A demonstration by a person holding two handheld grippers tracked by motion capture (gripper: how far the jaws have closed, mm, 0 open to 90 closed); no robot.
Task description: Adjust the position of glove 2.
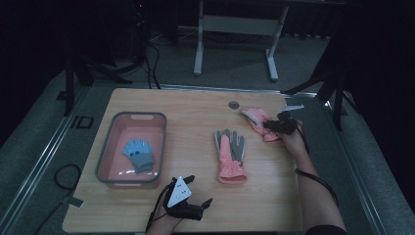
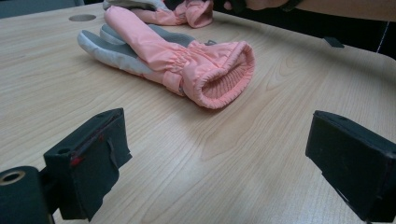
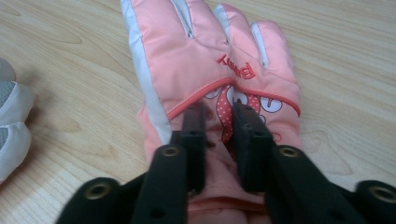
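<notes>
A: Nearest us, the left gripper [image 1: 192, 197] sits low at the table's [image 1: 274, 196] front edge, jaws spread wide with bare wood between them.

B: And dead ahead of it, the pink ski glove [image 2: 177, 60] lies palm up, grey fingers away, open cuff facing those jaws but well apart from them.

A: Off to the left, the pink bin [image 1: 108, 147] holds a small blue glove [image 1: 138, 154]. My guess: gloves get sorted into that bin.

B: Farther back on the right, the right gripper [image 3: 219, 121] is on the second pink glove [image 3: 210, 60], jaws drawn close, pinching a fold near the cuff, just below the cartoon print.

A: To do it well, I'd say bite deep into that padding before lifting; a shallow pinch on slick fabric could slip.

B: Agreed, and lift straight up, clear of the neighbouring glove.
</notes>
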